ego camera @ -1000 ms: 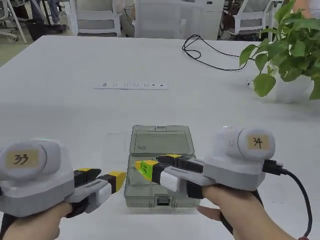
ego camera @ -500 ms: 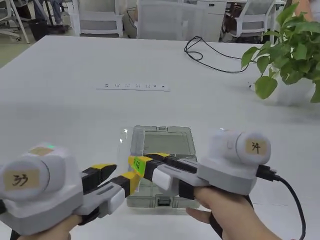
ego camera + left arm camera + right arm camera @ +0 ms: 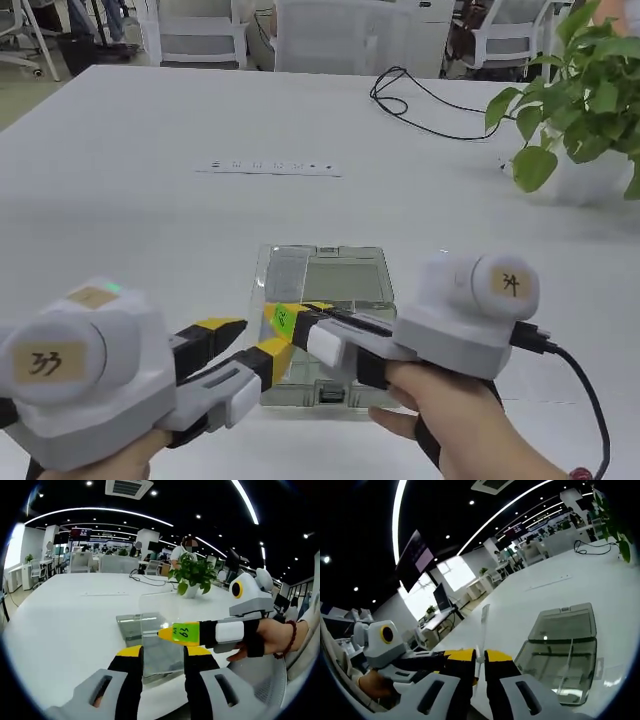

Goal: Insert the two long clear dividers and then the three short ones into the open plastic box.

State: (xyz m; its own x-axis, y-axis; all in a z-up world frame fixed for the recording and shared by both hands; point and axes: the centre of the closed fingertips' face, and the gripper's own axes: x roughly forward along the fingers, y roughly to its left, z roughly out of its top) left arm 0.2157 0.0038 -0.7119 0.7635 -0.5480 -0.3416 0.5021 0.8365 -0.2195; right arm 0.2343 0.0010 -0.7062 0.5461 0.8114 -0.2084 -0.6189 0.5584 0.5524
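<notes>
A thin clear divider (image 3: pixel 281 283) stands upright over the left part of the open plastic box (image 3: pixel 322 397). My right gripper (image 3: pixel 285 318) is shut on its lower edge. In the right gripper view the divider (image 3: pixel 482 630) shows edge-on between the shut jaws of my right gripper (image 3: pixel 480 656). Beyond it lies the box (image 3: pixel 551 694), lid (image 3: pixel 565 622) flat behind, with one clear strip (image 3: pixel 566 667) upright inside. My left gripper (image 3: pixel 243 341) is open just left of the divider. In the left gripper view, the open jaws of my left gripper (image 3: pixel 163 653) frame the divider (image 3: pixel 157 615).
The white table (image 3: pixel 150 200) stretches far ahead. On it lie a flat white strip (image 3: pixel 275 167), a black cable (image 3: pixel 420 95) and a potted plant (image 3: pixel 580 100) at the right. Chairs (image 3: pixel 190 35) line the far edge. A person (image 3: pixel 187 550) stands behind the plant.
My left gripper has risen and moved right, closer to the box and divider. The right gripper has shifted slightly left with the divider, which now stands more plainly upright.
</notes>
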